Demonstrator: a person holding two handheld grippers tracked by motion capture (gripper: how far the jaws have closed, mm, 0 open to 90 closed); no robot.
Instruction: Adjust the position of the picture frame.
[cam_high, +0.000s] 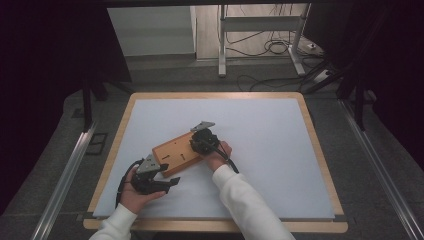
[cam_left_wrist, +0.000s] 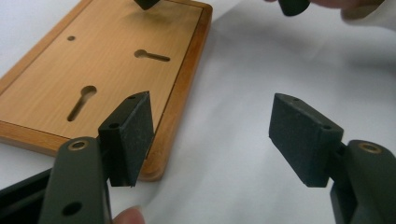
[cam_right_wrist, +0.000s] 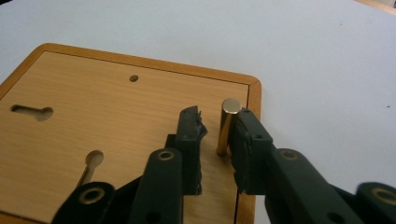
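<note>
Now the right gripper (cam_right_wrist: 215, 140) brackets a brass pin (cam_right_wrist: 227, 126) on the board (cam_right_wrist: 93, 140), one pad touching; at seven o'clock, the left gripper (cam_left_wrist: 212, 135) gapes, empty.

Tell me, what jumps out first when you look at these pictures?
A wooden board with keyhole-shaped slots lies on the white table, left of the middle. A shiny brass pin stands upright near one corner of the board, between the jaws of the right tool; one jaw is right against it, with a gap at the other. The left tool waits wide open beside the board's near end.
</note>
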